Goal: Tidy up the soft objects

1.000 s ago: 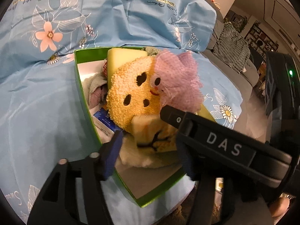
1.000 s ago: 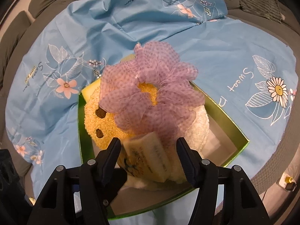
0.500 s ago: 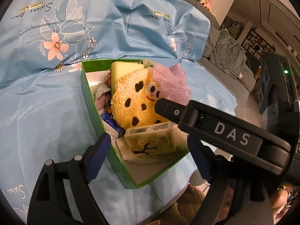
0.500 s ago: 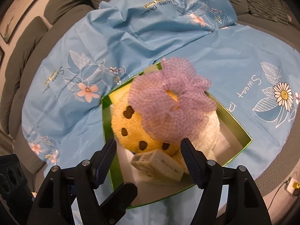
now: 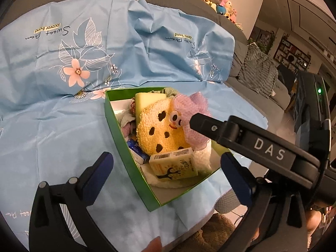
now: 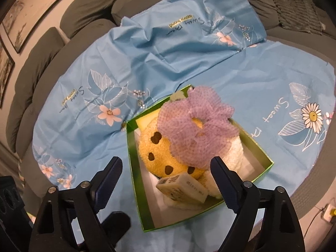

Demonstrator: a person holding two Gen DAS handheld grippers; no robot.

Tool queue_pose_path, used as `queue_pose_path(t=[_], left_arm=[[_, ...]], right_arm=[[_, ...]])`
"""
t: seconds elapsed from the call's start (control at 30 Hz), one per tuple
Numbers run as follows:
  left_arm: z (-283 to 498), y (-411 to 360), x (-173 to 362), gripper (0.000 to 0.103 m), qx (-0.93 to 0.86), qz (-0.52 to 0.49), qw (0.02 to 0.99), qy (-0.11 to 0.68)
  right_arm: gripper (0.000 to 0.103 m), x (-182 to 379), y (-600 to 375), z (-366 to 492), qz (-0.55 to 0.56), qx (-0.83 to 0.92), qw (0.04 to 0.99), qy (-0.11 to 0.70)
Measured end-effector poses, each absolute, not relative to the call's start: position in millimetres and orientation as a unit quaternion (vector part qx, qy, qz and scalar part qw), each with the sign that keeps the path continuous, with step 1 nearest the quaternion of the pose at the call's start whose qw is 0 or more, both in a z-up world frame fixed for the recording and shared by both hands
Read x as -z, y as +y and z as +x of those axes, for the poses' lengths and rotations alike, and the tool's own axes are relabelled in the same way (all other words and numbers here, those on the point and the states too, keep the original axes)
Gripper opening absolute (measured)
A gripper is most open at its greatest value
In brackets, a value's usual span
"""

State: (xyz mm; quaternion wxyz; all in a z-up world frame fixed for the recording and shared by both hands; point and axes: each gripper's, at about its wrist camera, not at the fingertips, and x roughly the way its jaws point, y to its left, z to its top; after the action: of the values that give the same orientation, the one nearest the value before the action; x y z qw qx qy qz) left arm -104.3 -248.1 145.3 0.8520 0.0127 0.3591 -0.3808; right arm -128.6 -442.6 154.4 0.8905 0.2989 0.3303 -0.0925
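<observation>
i see both my left gripper (image 5: 166, 168) and right gripper (image 6: 166, 173) opening, empty, above the green box (image 6: 134, 168), tissue pack (image 5: 174, 164) lying inside it.

Inside the green box (image 5: 117, 130), the yellow plush (image 5: 159, 130) covers most of the contents: only edges of a pale sponge (image 5: 145, 100), crumpled cloths (image 5: 128, 124) and a blue packet (image 5: 135, 147) show beside it. The purple mesh puff (image 6: 195, 130) hides the plush's face in the right wrist view. The packet's print is too small to read.
</observation>
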Motion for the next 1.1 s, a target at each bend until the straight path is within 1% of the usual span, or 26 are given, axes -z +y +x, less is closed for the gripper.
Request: queue_pose_path(t=[0.27,0.3,0.33,0.4,0.83,1.1], left_arm=[[-109.6,-240.1,-155.5,0.102,0.377,0.007,0.86,0.343],[-110.4,-238.5,-156.8,0.102,0.378,0.005,0.861,0.342],[-111.0,-237.3,-158.2,0.102,0.378,0.002,0.861,0.34],[-112.7,-235.5,-161.0,0.102,0.377,0.0,0.863,0.336],[-117.5,-229.1,-164.9,0.102,0.364,0.004,0.871,0.329],[-119.0,-231.1,-162.6,0.102,0.368,0.008,0.868,0.334]], right_arm=[[0.088,-161.9,-444.1,-135.9,0.291,0.102,0.896,0.319],[0.094,-162.9,-443.5,-137.4,0.291,0.102,0.897,0.316],[0.097,-164.4,-443.8,-139.5,0.291,0.105,0.899,0.31],[0.1,-168.4,-443.4,-143.3,0.286,0.112,0.903,0.3],[0.101,-185.9,-444.9,-161.8,0.278,0.131,0.912,0.273],[0.101,-186.2,-445.3,-161.8,0.272,0.143,0.911,0.276]])
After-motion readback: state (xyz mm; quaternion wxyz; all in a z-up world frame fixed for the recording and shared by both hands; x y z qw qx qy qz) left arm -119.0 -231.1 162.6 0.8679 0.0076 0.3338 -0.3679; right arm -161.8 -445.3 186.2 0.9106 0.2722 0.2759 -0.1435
